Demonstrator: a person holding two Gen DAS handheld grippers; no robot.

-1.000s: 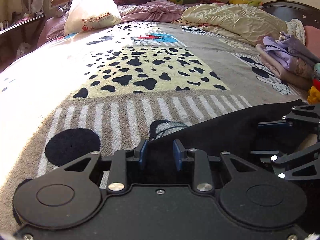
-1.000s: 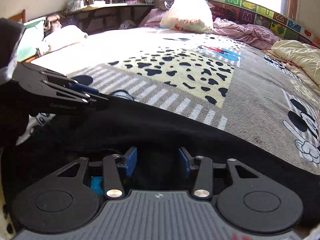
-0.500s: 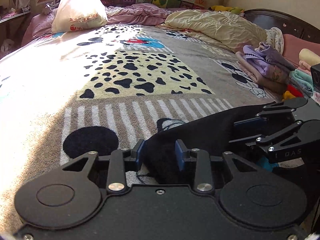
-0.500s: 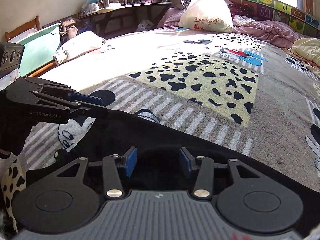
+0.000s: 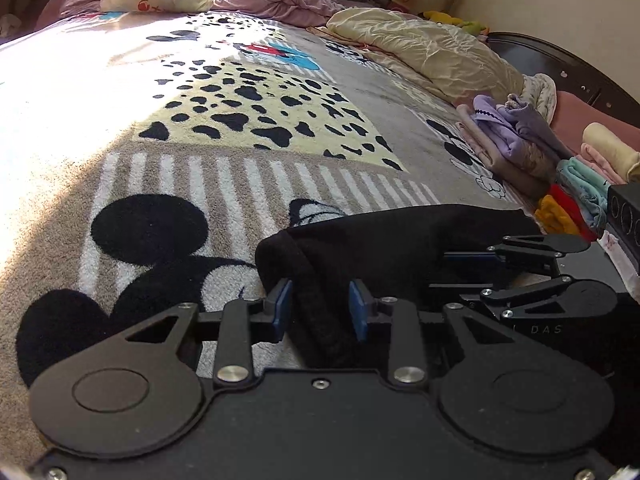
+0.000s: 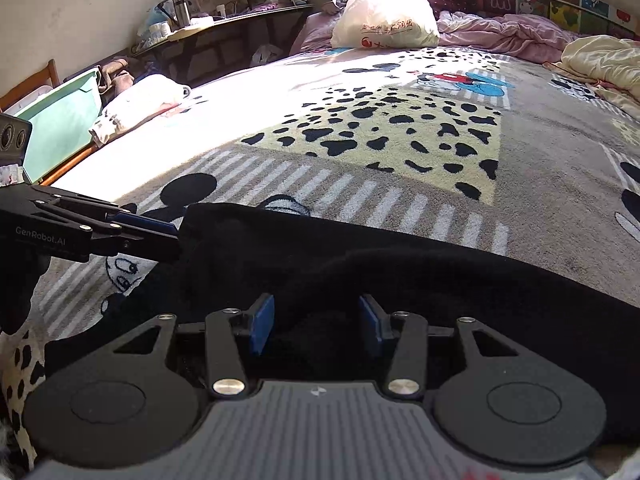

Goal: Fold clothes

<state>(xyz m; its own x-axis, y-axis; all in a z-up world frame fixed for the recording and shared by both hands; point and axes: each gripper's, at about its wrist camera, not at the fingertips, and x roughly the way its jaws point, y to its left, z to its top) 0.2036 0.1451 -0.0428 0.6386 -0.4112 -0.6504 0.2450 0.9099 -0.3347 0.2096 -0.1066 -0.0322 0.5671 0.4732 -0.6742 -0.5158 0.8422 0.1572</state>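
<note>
Both my claws, left gripper [image 5: 320, 310] and right gripper [image 6: 316, 324], stand apart around bunched black garment [image 5: 400, 240], now gathered nearer; folding underway.

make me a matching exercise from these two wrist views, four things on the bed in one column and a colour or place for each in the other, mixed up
Things:
1. garment
2. plastic bag
3. folded pile
4. crumpled quilt

Descriptions:
A. cream, along the right side of the bed in the left wrist view
B. black, at the near edge of the bed between both grippers' fingers
C. white with red print, at the far end of the bed
D. purple and beige, at the right edge of the bed beside the quilt

Pairs: 1-B, 2-C, 3-D, 4-A
</note>
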